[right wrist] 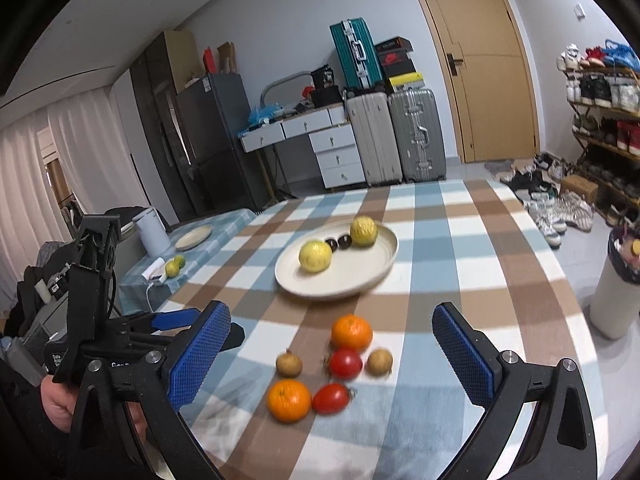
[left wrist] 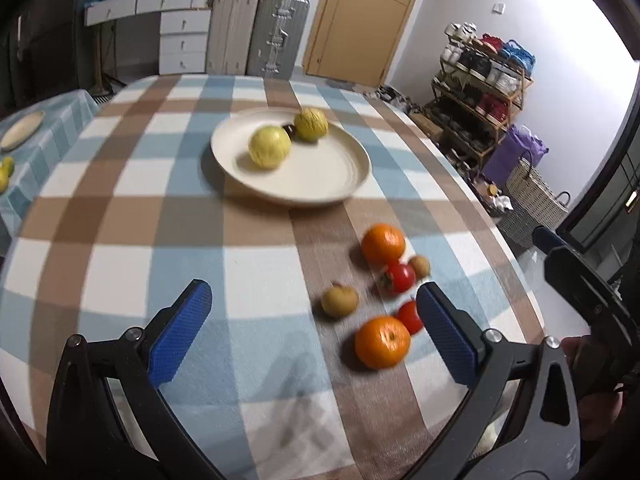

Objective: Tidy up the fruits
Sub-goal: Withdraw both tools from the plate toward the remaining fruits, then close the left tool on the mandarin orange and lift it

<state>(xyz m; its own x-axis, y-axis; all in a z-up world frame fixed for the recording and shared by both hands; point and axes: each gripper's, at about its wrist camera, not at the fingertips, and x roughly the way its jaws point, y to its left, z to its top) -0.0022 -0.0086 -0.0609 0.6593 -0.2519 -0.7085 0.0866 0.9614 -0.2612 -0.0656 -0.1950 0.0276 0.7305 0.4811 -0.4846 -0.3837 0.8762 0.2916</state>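
Checked desk (right wrist: 500, 264); plate (right wrist: 384, 268) collecting two yellow fruits; loose oranges (right wrist: 289, 400), tomatoes awaiting transfer; left tongs (left wrist: 314, 334), right tongs (right wrist: 332, 350) spread, empty.

My left claw (left wrist: 314, 312) has black matt plastic arms, silvery metal rivets and blue pads (left wrist: 182, 336) with a rough knurled grain. The surface wears a soft woven checked cloth (left wrist: 160, 208), matt. The cream plate (left wrist: 332, 176) looks smooth, faintly glossy. The tomatoes (right wrist: 345, 363) shine; the oranges (right wrist: 289, 400) have dimpled skin.
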